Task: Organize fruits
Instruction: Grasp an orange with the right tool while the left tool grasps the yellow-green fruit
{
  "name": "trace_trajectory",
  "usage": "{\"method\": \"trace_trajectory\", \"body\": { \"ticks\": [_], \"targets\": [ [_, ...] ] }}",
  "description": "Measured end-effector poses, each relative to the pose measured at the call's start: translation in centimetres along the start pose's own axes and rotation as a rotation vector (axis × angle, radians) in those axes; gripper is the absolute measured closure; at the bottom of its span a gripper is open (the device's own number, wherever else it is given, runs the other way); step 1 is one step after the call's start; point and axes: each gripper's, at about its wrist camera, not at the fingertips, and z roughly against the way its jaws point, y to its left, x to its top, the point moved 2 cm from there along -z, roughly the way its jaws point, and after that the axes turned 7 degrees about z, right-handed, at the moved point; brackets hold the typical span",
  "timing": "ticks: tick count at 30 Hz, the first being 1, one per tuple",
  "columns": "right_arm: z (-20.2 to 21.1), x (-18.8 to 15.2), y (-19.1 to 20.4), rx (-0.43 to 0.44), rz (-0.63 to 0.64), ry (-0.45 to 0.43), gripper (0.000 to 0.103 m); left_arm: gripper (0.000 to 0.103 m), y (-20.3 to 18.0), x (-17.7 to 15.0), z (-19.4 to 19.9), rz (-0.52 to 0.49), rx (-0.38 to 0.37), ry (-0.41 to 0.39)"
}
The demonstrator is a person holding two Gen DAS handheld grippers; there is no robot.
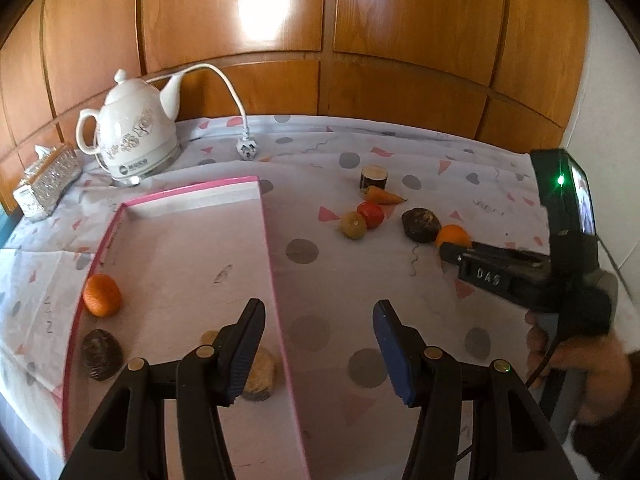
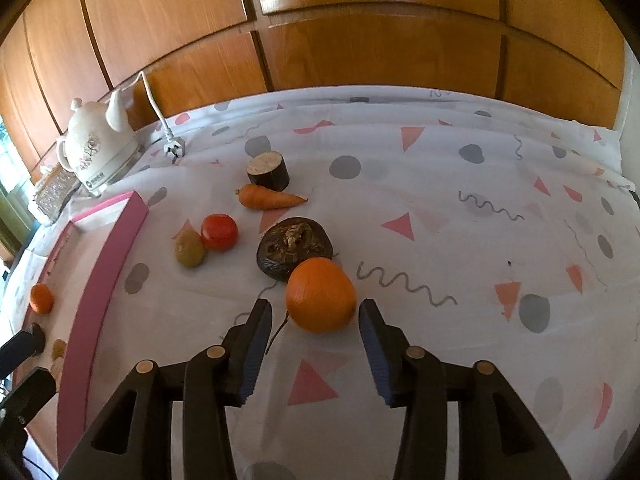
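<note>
A: Right wrist view: the right gripper (image 2: 316,354) has its jaws parted, and the orange (image 2: 321,295) sits on the worktop (image 2: 440,208) just ahead, between the tips, untouched.

B: The left gripper (image 1: 318,350)?

A: Jaws apart, empty, straddling the pink tray (image 1: 269,248) wall.

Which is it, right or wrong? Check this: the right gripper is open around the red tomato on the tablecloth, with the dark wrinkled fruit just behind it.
Wrong in one respect. In the right wrist view the right gripper is open around the orange, not the tomato, which lies farther left. The dark wrinkled fruit does sit just behind it on the tablecloth.
</note>
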Motion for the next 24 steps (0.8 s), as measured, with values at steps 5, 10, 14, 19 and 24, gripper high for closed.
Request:
{"method": "trace_trajectory", "body": {
  "ticks": [5, 10, 14, 19, 24],
  "targets": [
    [0.2, -0.3, -0.4, -0.031, 0.025, -0.008, 0.069, 0.046, -0.7, 1.4, -1.6, 0.03, -0.022, 0.031],
    [0.6, -0.7, -1.3, -0.062, 0.02, -0.012, 0.069, 0.054, -1.4, 3.1, -3.8, 0.057, -0.045, 0.071],
    [0.8, -0.8, -1.4, -0.055, 0.021, -0.015, 0.069, 0.06, -1.9, 4.4, -6.2, 0.061, -0.038, 0.105],
    [0.8, -0.9, -1.4, -0.051, 0.027, -0.021, 0.069, 0.06, -2.2, 5.4, -8.9, 0.041, -0.019, 0.134],
    [0.7, -0.9, -1.4, -0.045, 0.027, -0.027, 0.069, 0.06, -2.3, 5.8, -11.2, 0.036, -0.019, 0.176]
  ]
}}
